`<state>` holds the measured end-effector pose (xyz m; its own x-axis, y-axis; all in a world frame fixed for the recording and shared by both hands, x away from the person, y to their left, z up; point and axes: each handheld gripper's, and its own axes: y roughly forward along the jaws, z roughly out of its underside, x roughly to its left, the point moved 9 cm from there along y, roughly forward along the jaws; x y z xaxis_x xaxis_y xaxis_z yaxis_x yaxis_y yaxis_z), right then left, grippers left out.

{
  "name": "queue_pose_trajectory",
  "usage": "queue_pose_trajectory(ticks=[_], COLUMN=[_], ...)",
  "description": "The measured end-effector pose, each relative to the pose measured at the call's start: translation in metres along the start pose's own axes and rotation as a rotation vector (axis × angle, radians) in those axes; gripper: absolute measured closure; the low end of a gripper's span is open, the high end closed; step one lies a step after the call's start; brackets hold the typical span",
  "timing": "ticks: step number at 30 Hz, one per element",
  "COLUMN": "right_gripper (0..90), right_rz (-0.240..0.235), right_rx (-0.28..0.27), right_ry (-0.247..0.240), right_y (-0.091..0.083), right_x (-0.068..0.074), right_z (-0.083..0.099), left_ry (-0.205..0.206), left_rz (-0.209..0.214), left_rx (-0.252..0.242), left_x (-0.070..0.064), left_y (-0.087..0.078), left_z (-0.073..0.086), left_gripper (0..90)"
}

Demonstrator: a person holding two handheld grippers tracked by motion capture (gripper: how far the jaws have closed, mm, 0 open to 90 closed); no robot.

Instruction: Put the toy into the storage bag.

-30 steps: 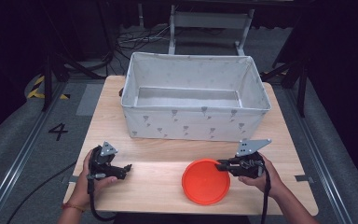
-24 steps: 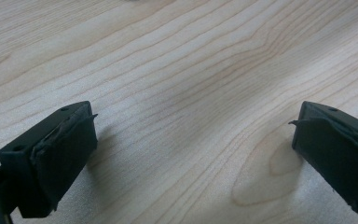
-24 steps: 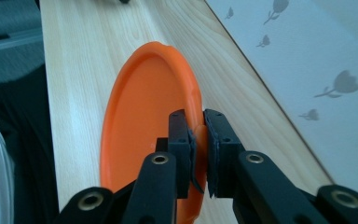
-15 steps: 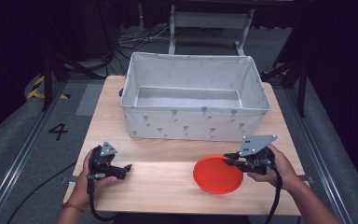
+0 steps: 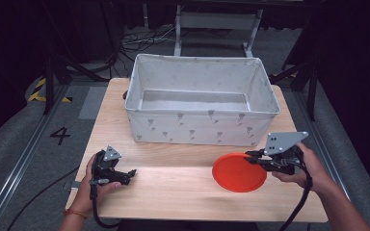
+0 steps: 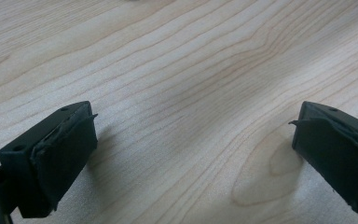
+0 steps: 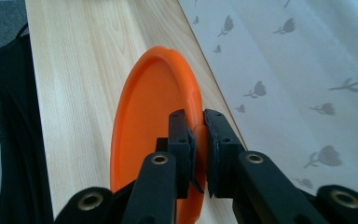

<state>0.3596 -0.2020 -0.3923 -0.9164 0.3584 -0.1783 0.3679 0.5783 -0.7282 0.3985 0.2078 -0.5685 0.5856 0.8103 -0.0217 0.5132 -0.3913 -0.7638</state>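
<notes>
Right tongs [image 5: 256,159] clenched on rim of orange plate [image 5: 238,172], plate at bench [image 5: 173,192] front right, just before the fabric bin [image 5: 200,130]. Left tongs [image 5: 125,175] released, idle on bench. Step: lifting plate. Next: raise over bin wall, likely release inside.

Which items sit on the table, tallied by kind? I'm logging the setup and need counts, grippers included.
Orange plate: 1
Grey fabric bin: 1
Handheld grippers: 2, left gripper and right gripper
Total: 4
</notes>
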Motion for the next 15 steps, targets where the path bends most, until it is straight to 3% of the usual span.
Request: queue_pose_trajectory(ticks=[15], right_gripper=[82.1], right_rz=[0.074], right_rx=[-0.033], right_ry=[0.025], right_y=[-0.047], right_x=[-0.024], right_z=[-0.009], left_ry=[0.000], left_rz=[-0.001], left_rx=[0.000], left_x=[0.000], left_y=[0.000], left_z=[0.000], left_gripper=[0.1])
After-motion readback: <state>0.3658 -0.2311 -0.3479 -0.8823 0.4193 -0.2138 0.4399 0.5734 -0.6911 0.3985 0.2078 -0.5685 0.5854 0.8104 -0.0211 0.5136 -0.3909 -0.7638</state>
